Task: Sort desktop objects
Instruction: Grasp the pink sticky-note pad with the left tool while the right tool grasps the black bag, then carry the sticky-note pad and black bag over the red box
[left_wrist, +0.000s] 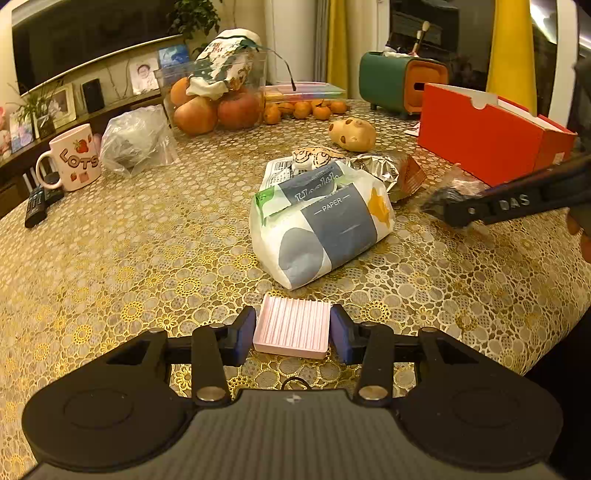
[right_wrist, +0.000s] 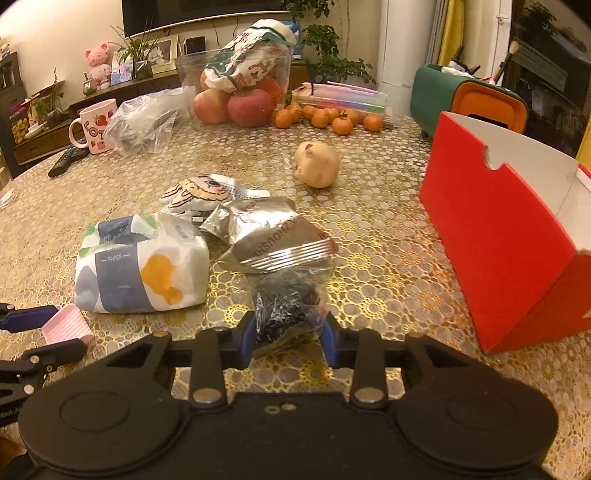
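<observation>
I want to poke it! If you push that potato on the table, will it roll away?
Probably a wobble, not a straight roll: the potato looks lumpy and egg-shaped. It likely feels firm and fairly heavy. The lacy tablecloth might slow it down.

Desk's near-left stretch (left_wrist: 92, 258) lay bare; tissue pack (left_wrist: 321, 225), foil bag (left_wrist: 388, 170) blocked centre, red box (right_wrist: 509, 258) walled the right edge.

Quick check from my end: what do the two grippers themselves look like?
Both match: the left gripper and right gripper have matte black bodies, round side discs, silver pivot bolts and blue fingers. The right gripper's arm bears raised "DAS" lettering. No cables or sleeves show.
</observation>
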